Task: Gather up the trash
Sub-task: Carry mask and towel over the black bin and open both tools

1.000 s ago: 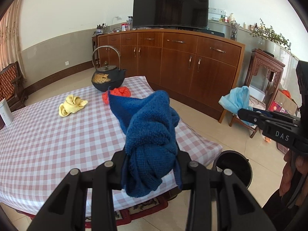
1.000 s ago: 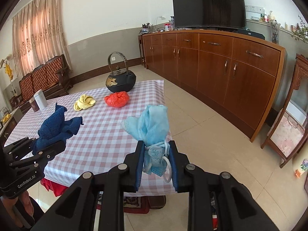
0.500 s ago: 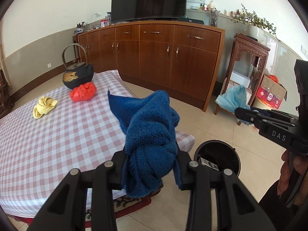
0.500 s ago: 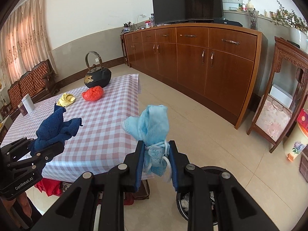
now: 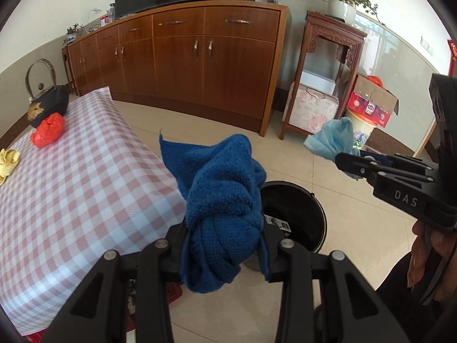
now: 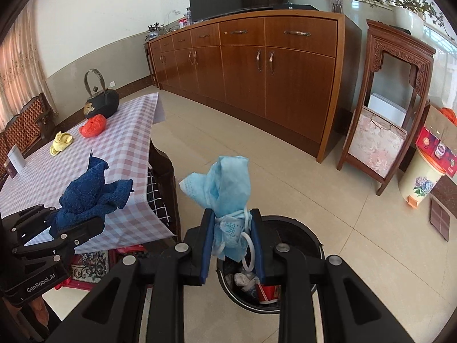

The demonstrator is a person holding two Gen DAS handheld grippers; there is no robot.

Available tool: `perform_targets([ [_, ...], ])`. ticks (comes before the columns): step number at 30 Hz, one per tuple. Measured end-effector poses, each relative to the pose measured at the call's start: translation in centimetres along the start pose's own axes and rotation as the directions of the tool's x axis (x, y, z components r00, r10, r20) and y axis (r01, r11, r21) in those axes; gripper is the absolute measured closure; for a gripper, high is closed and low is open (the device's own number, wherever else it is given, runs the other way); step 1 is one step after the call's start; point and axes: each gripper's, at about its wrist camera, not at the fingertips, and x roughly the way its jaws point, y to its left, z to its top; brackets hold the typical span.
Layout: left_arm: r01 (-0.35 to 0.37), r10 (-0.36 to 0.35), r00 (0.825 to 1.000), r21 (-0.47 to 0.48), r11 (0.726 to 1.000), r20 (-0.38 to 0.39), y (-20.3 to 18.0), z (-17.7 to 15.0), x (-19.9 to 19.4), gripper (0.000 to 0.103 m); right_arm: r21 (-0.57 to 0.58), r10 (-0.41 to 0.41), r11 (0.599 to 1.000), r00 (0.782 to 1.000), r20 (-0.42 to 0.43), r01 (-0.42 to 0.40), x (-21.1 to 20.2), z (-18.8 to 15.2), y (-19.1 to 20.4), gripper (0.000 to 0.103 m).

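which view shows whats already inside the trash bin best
The right wrist view: the black bin sits just beyond the right tongs, and crumpled trash, some of it red, shows inside. The left wrist view shows the bin with a dark interior, half hidden by the blue cloth.

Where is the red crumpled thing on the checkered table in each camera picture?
Left wrist view: the red crumpled thing lies at the far left, on the checkered table, right in front of the black kettle.
Right wrist view: it sits left of middle, in the upper half, again just in front of the kettle.
Shared landmark: the black kettle with the tall looped handle.
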Motion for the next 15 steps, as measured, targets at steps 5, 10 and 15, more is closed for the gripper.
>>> perform_targets([
  [5,0.049,-0.047,0.997,0.033,0.998,-0.065,-2.6,-0.1,2.8,0.064,0.027,-0.029,0.999,0.998,-0.057,0.03,1.1,-1.9,-3.3,0.077],
  [10,0.079,-0.07,0.988,0.064,0.995,-0.141,-5.0,-0.7,6.2,0.064,0.034,-0.043,0.998,0.991,-0.128,0.048,3.2,-3.9,-6.1,0.077],
  [15,0.104,-0.086,0.972,0.07,0.992,-0.218,-6.5,-1.2,9.7,0.064,0.019,-0.044,0.999,0.978,-0.204,0.048,6.0,-5.5,-8.1,0.076],
])
